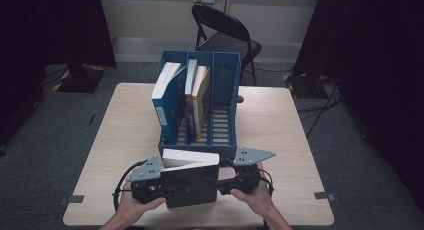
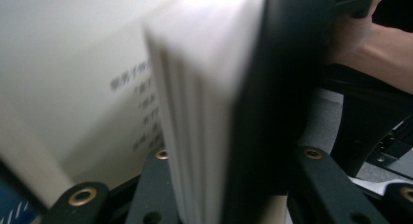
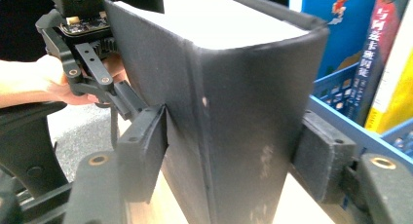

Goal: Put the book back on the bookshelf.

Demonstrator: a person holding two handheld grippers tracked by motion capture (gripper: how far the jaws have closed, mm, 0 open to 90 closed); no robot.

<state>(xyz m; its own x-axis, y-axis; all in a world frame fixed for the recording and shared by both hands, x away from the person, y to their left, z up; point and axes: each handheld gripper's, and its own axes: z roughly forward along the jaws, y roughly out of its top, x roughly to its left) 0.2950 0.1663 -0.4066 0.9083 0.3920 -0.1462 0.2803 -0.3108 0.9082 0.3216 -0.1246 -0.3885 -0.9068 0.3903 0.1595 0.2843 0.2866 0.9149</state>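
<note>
A black-covered book (image 1: 192, 185) is held upright at the near edge of the tabletop (image 1: 280, 135), just in front of the blue rack (image 1: 223, 115), with its white page block facing up. It is gripped from both sides. The left tool (image 1: 165, 189) is closed on the book's left end; in the left gripper view the page block (image 2: 204, 112) and dark cover are seen clamped between the black jaws, with a printed page fanned open to the side. The right tool (image 1: 220, 182) is closed on the book's spine end; in the right gripper view both pads (image 3: 146, 151) are pressed against the black cover (image 3: 243, 117), one on each face. The other tool (image 3: 92, 63) and the hand behind it are seen beyond the book there. Three books (image 1: 170, 100) are stood in the rack's left and middle compartments. A folding chair (image 1: 225, 32) is placed behind the tabletop.
</note>
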